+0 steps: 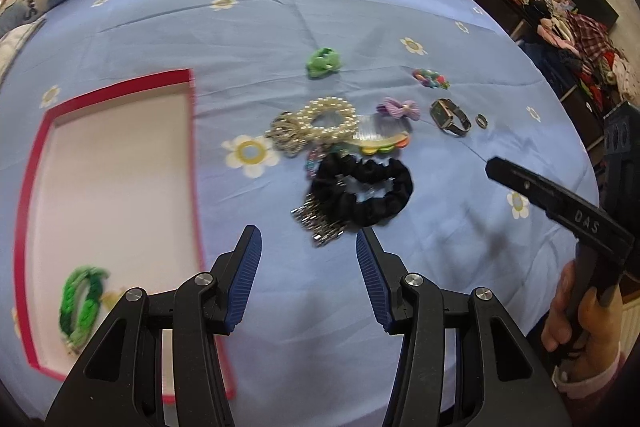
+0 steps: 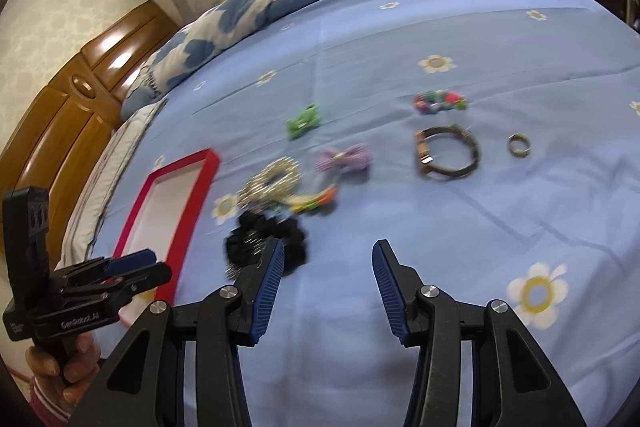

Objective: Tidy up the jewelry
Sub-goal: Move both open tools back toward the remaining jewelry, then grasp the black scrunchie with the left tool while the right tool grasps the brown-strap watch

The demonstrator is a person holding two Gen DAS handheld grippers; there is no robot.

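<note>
Left tool (image 1: 309,241) parted and empty above blue flowered bedsheet (image 1: 240,39), black scrunchie (image 1: 364,189) just at 12 o'clock. Right tool (image 2: 328,261) likewise parted, gripping nothing. Jewelry scattered mid-bed: pearl bracelet (image 1: 330,119), watch (image 1: 450,115), ring (image 1: 481,121). Red-rimmed tray (image 1: 188,155) at 9 o'clock (green braided bracelet (image 1: 80,301) inside).

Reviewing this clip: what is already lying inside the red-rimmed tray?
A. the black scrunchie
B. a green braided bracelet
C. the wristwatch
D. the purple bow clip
B: in the left wrist view a green braided bracelet lies in the near corner of the red-rimmed tray, while the black scrunchie, wristwatch and purple bow clip all lie outside it on the blue bedsheet.
</note>
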